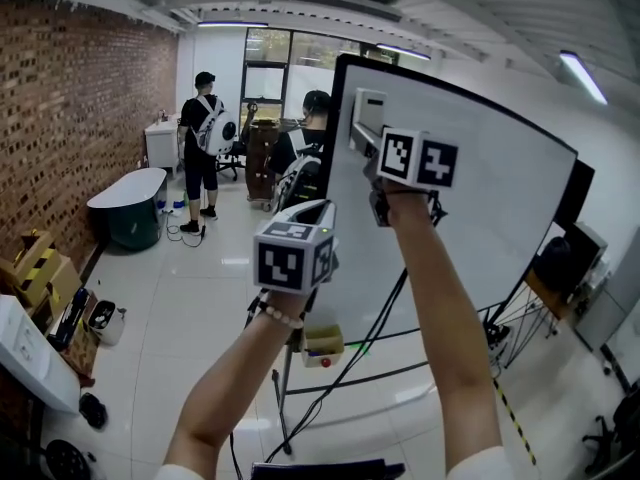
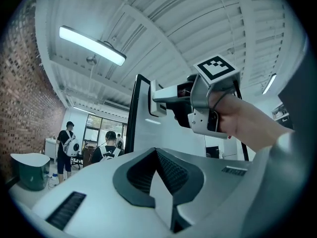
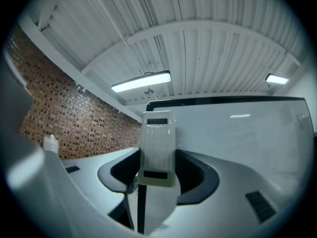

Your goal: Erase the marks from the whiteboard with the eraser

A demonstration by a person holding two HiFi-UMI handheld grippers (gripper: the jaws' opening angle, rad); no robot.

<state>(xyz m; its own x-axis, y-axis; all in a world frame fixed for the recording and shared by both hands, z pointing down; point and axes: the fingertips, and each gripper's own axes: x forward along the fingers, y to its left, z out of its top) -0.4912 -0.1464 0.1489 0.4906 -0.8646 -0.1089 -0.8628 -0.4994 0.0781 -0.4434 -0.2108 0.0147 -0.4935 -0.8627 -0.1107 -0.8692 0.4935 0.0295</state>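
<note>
Eraser [image 3: 157, 148] sat at upper left corner of whiteboard [image 3: 237, 133], clamped between jaws of right tool [image 3: 157, 175]. Left tool [image 2: 157, 182] clenched on nothing, held lower, beside board's left edge.

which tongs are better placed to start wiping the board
Right. The right tongs grip the eraser at the whiteboard's upper left corner; the left tongs are shut on nothing, lower and off the board.

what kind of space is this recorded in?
Probably an open office or lab workspace: a whiteboard on a stand, a brick wall and ceiling strip lights.
</note>
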